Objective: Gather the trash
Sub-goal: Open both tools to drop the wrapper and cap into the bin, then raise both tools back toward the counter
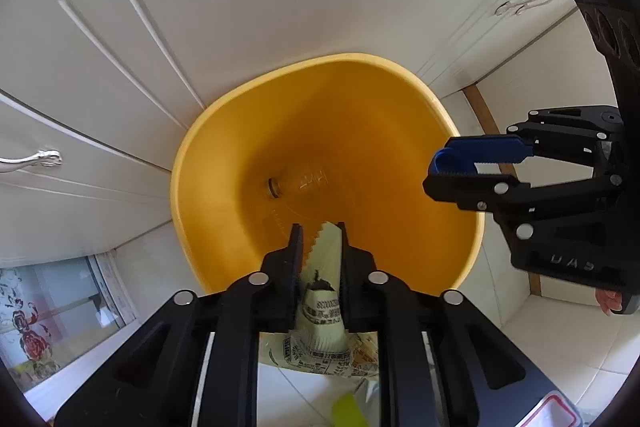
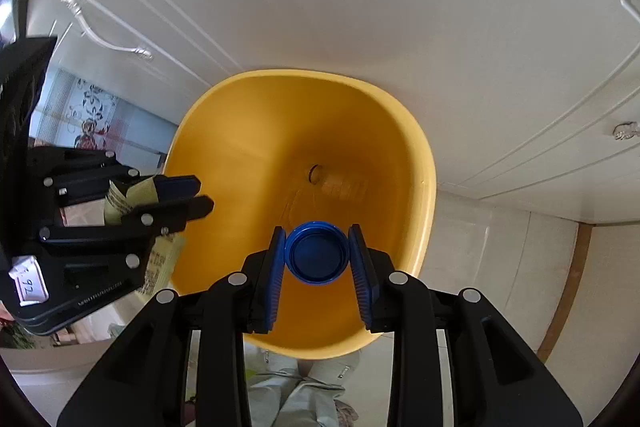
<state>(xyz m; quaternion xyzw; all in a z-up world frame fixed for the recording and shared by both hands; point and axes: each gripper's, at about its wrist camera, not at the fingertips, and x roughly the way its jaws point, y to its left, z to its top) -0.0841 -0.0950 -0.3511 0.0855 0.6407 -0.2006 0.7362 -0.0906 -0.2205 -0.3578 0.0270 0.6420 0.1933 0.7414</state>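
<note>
Dropping: both loads poised above the bin [image 2: 424, 163].
Left gripper [image 1: 320, 227]: clamped on wrapper [image 1: 326, 251], over near rim.
Right gripper [image 2: 316, 231]: pinching cap [image 2: 316, 253], over mouth.
Bottle [image 2: 340, 185]: lying at bottom.
Tip: advance left inward, then spread fingers fully.

the wrapper [image 1: 324, 263] is partly hidden between the left tool's [image 1: 319, 231] fingers; its print is unreadable.

We read "92" on a white tag [image 2: 29, 286] stuck to the left tongs [image 2: 188, 197]; the wrapper's [image 1: 324, 311] print stayed illegible.
</note>
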